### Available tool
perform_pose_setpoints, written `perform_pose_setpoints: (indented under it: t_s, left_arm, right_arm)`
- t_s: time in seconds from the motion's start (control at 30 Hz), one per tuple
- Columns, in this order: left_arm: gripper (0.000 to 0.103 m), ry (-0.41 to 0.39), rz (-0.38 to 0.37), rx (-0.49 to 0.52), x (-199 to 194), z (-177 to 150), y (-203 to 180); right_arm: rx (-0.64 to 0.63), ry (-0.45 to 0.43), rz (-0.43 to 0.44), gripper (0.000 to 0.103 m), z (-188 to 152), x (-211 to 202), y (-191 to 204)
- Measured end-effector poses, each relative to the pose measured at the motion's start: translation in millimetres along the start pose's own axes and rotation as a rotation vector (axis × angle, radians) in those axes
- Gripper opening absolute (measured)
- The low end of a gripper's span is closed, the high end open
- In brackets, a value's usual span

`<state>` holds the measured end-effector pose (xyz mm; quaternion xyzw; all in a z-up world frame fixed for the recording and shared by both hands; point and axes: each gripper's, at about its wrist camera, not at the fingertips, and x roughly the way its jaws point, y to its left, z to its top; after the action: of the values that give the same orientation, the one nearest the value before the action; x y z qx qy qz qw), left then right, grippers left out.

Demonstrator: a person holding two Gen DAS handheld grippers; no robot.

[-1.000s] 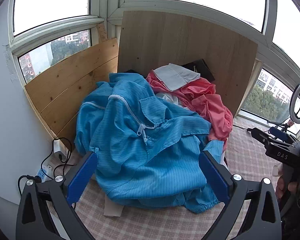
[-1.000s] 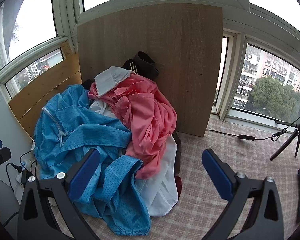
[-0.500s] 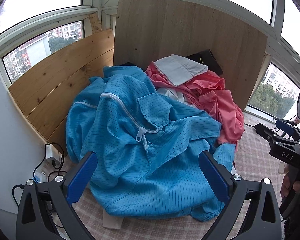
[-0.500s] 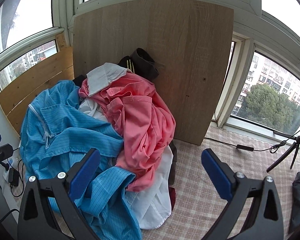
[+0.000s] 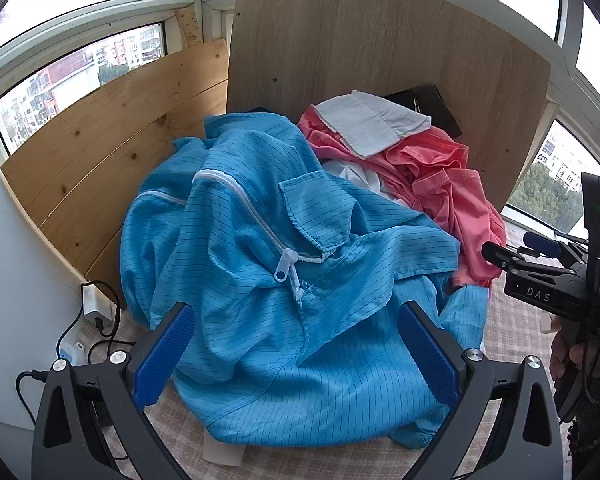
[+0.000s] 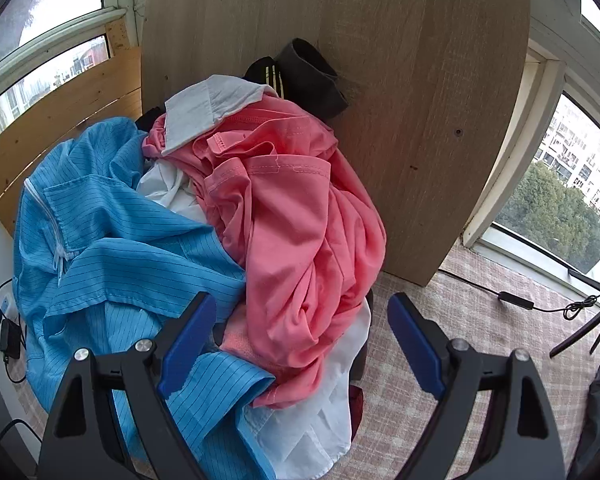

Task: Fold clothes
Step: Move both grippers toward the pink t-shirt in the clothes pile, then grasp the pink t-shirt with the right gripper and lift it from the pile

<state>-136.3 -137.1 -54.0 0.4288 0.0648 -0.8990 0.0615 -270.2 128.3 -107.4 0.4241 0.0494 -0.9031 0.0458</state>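
Blue striped jacket point(image 5: 284, 280) lies crumpled at the front of the heap against the wooden board point(image 5: 380, 60), a pink shirt point(image 6: 300, 232) bunched beside it; nothing looks folded yet, so I judge the work barely begun. My left tongs point(image 5: 296, 348) and right tongs point(image 6: 300, 336) hover wide open over the heap, gripping nothing.

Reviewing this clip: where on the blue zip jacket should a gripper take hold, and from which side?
Probably the loose hem edge of the blue zip jacket, from the near side. It lies on top of the pile, its hem draped toward the open left gripper, unpinned by the pink shirt behind it. The right gripper, also open, could take the sleeve cuff beside it.
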Motion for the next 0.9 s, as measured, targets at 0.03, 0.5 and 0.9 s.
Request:
perform_pose_setpoints:
  t_s: [0.03,0.5,0.9]
  left_arm:
    - [0.102,0.002,-0.001,-0.003,1.7,0.4,1.0]
    - [0.102,0.033,-0.004,-0.018,19.8,2.9,13.9]
    - [0.102,0.036,-0.030,-0.039,7.3,-5.2,31.9]
  right_arm:
    - [-0.004,0.008,-0.004,0.087,1.4,6.1,1.2]
    - [0.033,0.085,0.155,0.016,20.1,45.8,-13.8]
    - [0.024,-0.298,0.227,0.012,116.0,-128.1,-36.3]
